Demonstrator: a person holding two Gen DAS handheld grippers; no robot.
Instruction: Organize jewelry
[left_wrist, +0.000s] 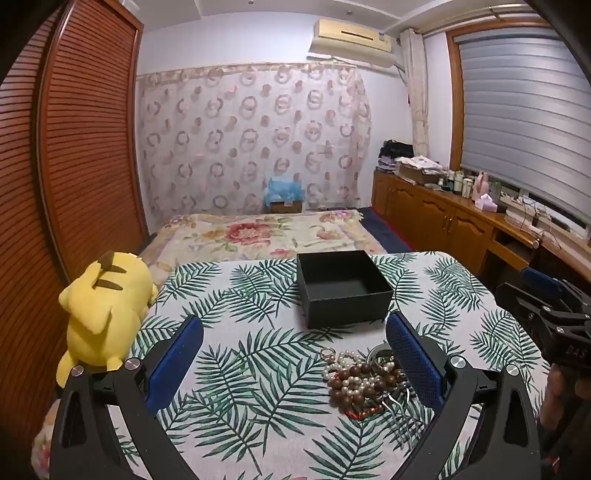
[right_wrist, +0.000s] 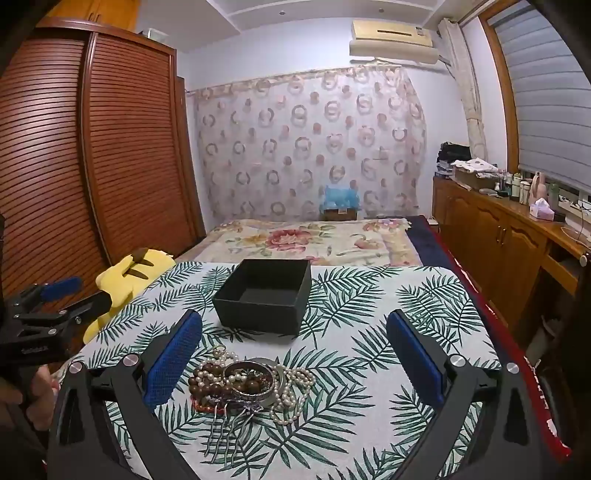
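Note:
A pile of jewelry (left_wrist: 364, 382) lies on the leaf-print table: pearl strands, brown wooden beads, a metal bangle, a red bead string and a metal hair comb. It also shows in the right wrist view (right_wrist: 251, 382). An open, empty black box (left_wrist: 343, 288) stands behind it, also seen in the right wrist view (right_wrist: 264, 295). My left gripper (left_wrist: 295, 356) is open and empty, its right finger beside the pile. My right gripper (right_wrist: 295, 356) is open and empty, with the pile between its fingers toward the left one.
A yellow plush toy (left_wrist: 105, 310) lies at the table's left edge. The leaf-print table (left_wrist: 240, 369) ends at a bed with a floral cover (left_wrist: 258, 232). A wooden wardrobe stands left, and a low cabinet (right_wrist: 498, 236) with clutter right.

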